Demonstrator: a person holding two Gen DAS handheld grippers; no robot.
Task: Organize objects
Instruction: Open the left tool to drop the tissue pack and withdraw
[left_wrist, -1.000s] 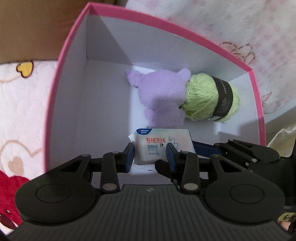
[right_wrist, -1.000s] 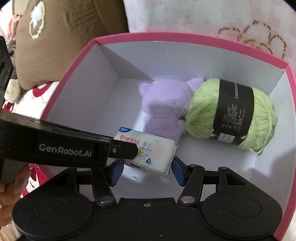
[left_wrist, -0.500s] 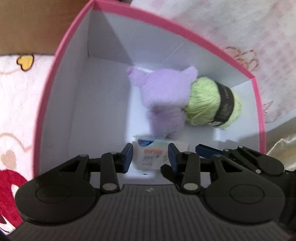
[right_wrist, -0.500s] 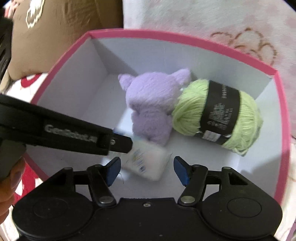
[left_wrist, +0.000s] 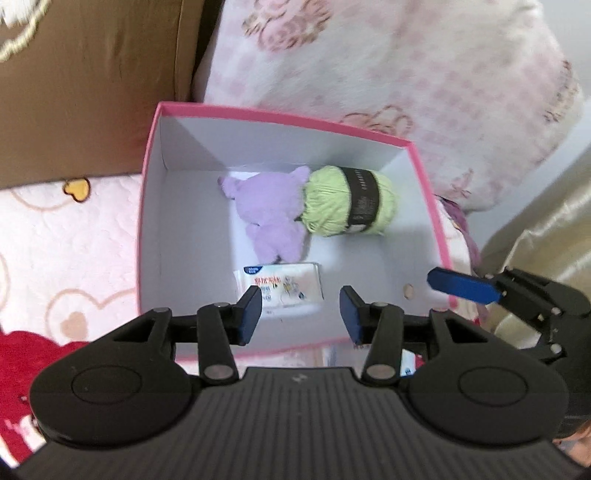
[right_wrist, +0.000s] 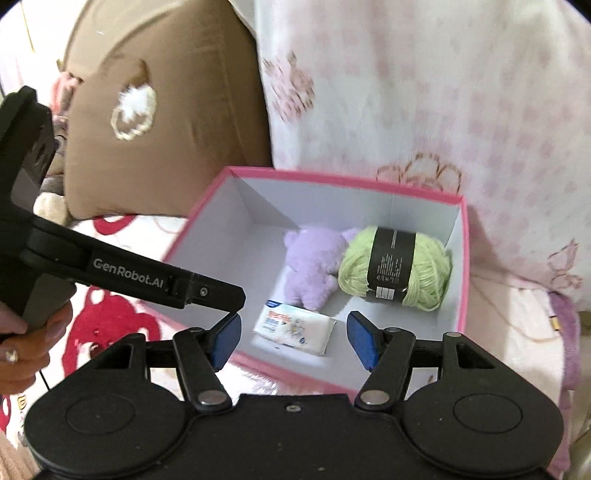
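Looking along my left tongs (left_wrist: 301, 308), I see the jaws apart with nothing between them; they have just been opening, and the tissue pack (left_wrist: 282, 286) lies free below them on the box floor. My right tongs (right_wrist: 293, 338) are also released, the blue pads wide apart and empty, above the near rim of the pink box (right_wrist: 463, 258). In the right wrist view my left tongs reach in from the left side, and a hand (right_wrist: 26, 339) grips the handle at the picture edge.

The tissue pack lies flat near the front wall of the box, touching no other thing as far as I can tell. Behind it is the purple plush toy (left_wrist: 271, 218), lying in the middle of the floor. The green yarn ball (left_wrist: 349, 205) with a black label band presses against the right side of the toy, close to the right wall.

The box stands on a bed cover (left_wrist: 55, 251) with pink and red hearts. Behind the box a brown cushion (right_wrist: 162, 122) and a pale pink flowered pillow (right_wrist: 424, 92) lean side by side.
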